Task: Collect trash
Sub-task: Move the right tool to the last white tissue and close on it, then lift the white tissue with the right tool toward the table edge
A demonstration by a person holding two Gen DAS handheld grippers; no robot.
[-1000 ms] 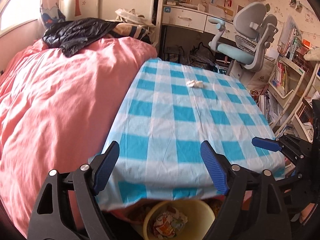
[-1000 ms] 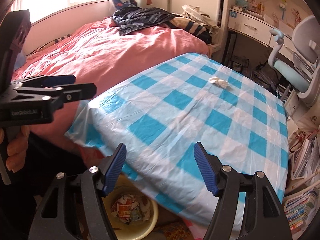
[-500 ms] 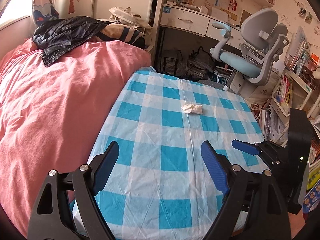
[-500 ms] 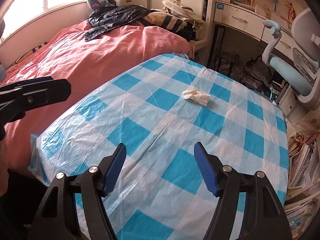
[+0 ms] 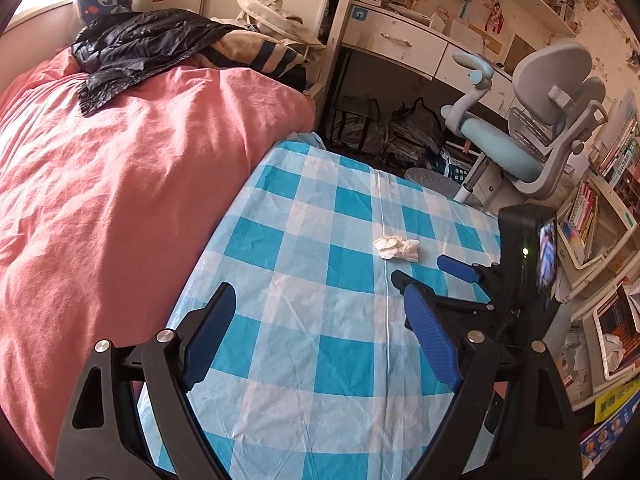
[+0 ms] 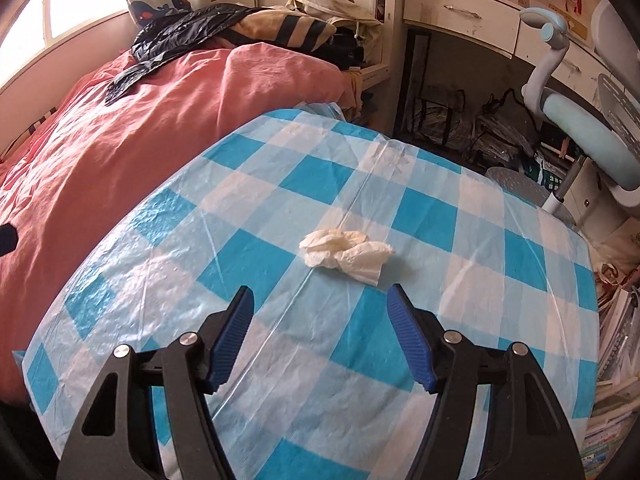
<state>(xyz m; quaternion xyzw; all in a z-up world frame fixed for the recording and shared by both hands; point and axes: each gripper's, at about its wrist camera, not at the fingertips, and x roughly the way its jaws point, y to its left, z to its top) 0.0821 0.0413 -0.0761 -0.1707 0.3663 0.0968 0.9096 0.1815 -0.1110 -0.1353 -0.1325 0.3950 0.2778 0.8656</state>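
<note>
Right tongs [image 6: 320,304] nearer crumpled tissue [image 6: 346,254]

My right gripper [image 6: 320,320] is hanging over the table [image 6: 460,280] with its blue-checked plastic cover, jaws closing with nothing between them. The crumpled white tissue [image 6: 344,258] sits just past the fingertips, on the center crease. Pink bed [image 6: 120,120] on the left, desk chair [image 6: 592,128] off to the right.
</note>
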